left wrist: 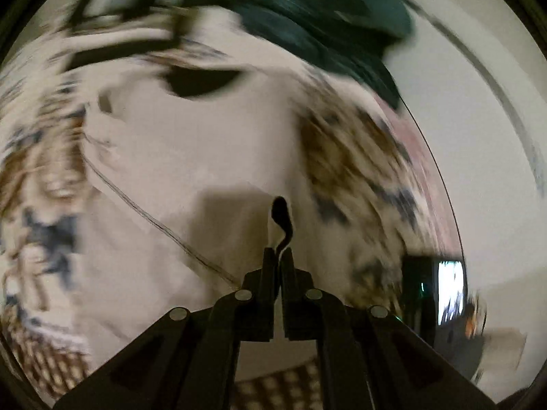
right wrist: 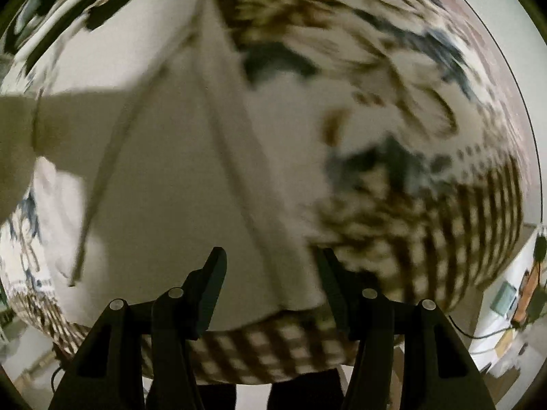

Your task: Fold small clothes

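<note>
A pale cream garment [left wrist: 205, 143] lies spread on a patterned tablecloth [left wrist: 359, 157]; the view is motion-blurred. My left gripper [left wrist: 278, 256] is shut on a fold of the cream cloth and a dark curl of its edge sticks up between the fingertips. In the right wrist view the same cream garment [right wrist: 191, 177] fills the middle, with seam lines running across it. My right gripper [right wrist: 273, 263] is open, its fingers [right wrist: 215, 273] over the garment's near hem, holding nothing.
A dark green garment [left wrist: 324, 10] lies at the far side of the table. The brown checked border of the tablecloth [right wrist: 444, 232] hangs at the near edge. A lit screen [left wrist: 451, 290] and clutter stand off to the right.
</note>
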Action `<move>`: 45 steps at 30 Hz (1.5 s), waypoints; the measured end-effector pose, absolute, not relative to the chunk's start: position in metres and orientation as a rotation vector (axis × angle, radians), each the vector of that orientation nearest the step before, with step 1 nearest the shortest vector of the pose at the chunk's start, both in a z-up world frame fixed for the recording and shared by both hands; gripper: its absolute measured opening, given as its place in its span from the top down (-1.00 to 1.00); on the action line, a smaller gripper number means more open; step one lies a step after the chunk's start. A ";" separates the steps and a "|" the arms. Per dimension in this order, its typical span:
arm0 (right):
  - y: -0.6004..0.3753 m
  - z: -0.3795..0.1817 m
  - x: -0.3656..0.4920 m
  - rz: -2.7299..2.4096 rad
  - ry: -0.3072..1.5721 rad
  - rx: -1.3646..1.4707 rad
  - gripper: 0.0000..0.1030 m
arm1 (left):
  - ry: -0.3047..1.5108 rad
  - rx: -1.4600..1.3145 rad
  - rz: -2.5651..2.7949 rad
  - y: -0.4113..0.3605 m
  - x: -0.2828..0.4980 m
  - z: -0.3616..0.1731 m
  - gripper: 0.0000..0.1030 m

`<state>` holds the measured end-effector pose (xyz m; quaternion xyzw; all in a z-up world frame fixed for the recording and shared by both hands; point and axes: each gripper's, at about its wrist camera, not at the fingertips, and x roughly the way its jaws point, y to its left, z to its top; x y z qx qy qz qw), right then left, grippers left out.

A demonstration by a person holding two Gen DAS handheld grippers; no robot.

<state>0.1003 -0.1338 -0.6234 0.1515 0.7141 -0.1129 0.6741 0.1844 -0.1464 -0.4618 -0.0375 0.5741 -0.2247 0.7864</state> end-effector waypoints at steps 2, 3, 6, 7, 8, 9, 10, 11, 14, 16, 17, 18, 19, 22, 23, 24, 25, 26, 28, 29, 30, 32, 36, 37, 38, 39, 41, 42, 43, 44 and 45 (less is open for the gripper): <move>-0.159 -0.622 0.085 -0.270 1.610 0.356 -0.13 | 1.269 -0.023 -0.534 -0.174 0.171 -0.474 0.98; -0.168 -0.621 0.078 -0.277 1.610 0.361 -0.13 | 1.288 0.004 -0.548 -0.184 0.164 -0.482 0.98; -0.194 -0.618 0.063 -0.278 1.615 0.392 -0.13 | 1.365 0.069 -0.554 -0.195 0.156 -0.503 0.94; -0.201 -0.617 0.054 -0.268 1.615 0.418 -0.13 | 1.395 0.073 -0.537 -0.195 0.157 -0.507 0.94; -0.207 -0.617 0.052 -0.256 1.615 0.443 -0.13 | 1.427 0.057 -0.536 -0.190 0.156 -0.511 0.94; -0.214 -0.617 0.052 -0.244 1.615 0.470 -0.13 | 1.442 0.048 -0.541 -0.186 0.160 -0.512 0.93; -0.224 -0.612 0.045 -0.230 1.608 0.507 -0.13 | 1.448 0.055 -0.530 -0.183 0.161 -0.510 0.91; -0.235 -0.610 0.040 -0.223 1.600 0.530 -0.13 | 1.446 0.062 -0.513 -0.176 0.161 -0.507 0.71; -0.258 -0.594 0.029 -0.185 1.547 0.622 -0.13 | 1.440 0.023 -0.452 -0.144 0.167 -0.495 -0.72; -0.269 -0.586 0.031 -0.143 1.513 0.671 -0.13 | 1.435 -0.028 -0.358 -0.112 0.169 -0.490 -0.81; -0.272 -0.583 0.036 -0.110 1.501 0.691 -0.13 | 1.435 -0.037 -0.300 -0.098 0.172 -0.491 -0.81; -0.273 -0.581 0.043 -0.091 1.498 0.696 -0.13 | 1.438 -0.042 -0.230 -0.080 0.174 -0.492 -0.81; -0.272 -0.581 0.046 -0.073 1.497 0.693 -0.13 | 1.444 -0.050 -0.158 -0.059 0.174 -0.496 -0.81; -0.266 -0.585 0.062 -0.024 1.501 0.687 -0.13 | 1.491 -0.076 0.013 -0.008 0.174 -0.512 -0.81; -0.267 -0.591 0.067 -0.013 1.510 0.680 -0.13 | 1.500 -0.093 0.065 0.008 0.174 -0.518 -0.81; -0.265 -0.596 0.068 0.000 1.515 0.683 -0.13 | 1.505 -0.103 0.104 0.018 0.174 -0.522 -0.81; -0.263 -0.606 0.075 0.003 1.521 0.680 -0.09 | 1.507 -0.113 0.143 0.031 0.173 -0.527 -0.81; -0.263 -0.613 0.078 -0.011 1.534 0.654 0.35 | 1.510 -0.117 0.162 0.039 0.172 -0.529 -0.81; -0.253 -0.616 0.083 -0.058 1.565 0.577 0.91 | 1.529 -0.126 0.201 0.054 0.170 -0.537 -0.81; -0.253 -0.615 0.078 -0.063 1.578 0.541 0.91 | 1.535 -0.145 0.203 0.061 0.166 -0.540 -0.81; -0.252 -0.615 0.075 -0.056 1.593 0.516 0.91 | 1.544 -0.154 0.206 0.065 0.163 -0.543 -0.81; -0.255 -0.610 0.067 -0.020 1.617 0.501 0.88 | 1.558 -0.197 0.194 0.077 0.154 -0.546 -0.81; -0.286 -0.592 0.049 -0.026 1.630 0.593 -0.12 | 1.582 -0.290 0.168 0.095 0.135 -0.551 -0.81; -0.294 -0.589 0.045 -0.046 1.627 0.609 -0.18 | 1.588 -0.310 0.155 0.098 0.132 -0.553 -0.81; -0.305 -0.587 0.038 -0.061 1.631 0.637 -0.18 | 1.598 -0.334 0.133 0.104 0.124 -0.556 -0.81; -0.314 -0.588 0.032 -0.065 1.647 0.663 -0.18 | 1.612 -0.364 0.101 0.106 0.120 -0.562 -0.81; -0.329 -0.595 0.022 -0.064 1.677 0.696 -0.18 | 1.634 -0.405 0.043 0.106 0.116 -0.570 -0.81; -0.335 -0.600 0.017 -0.045 1.698 0.725 -0.18 | 1.634 -0.422 0.008 0.104 0.115 -0.573 -0.81; -0.334 -0.606 0.014 -0.027 1.713 0.749 -0.18 | 1.636 -0.429 -0.026 0.101 0.114 -0.575 -0.81; -0.336 -0.613 0.012 -0.010 1.728 0.775 -0.18 | 1.638 -0.419 -0.050 0.096 0.113 -0.577 -0.70; -0.336 -0.619 0.011 -0.004 1.738 0.793 -0.18 | 1.639 -0.409 -0.070 0.092 0.114 -0.579 -0.28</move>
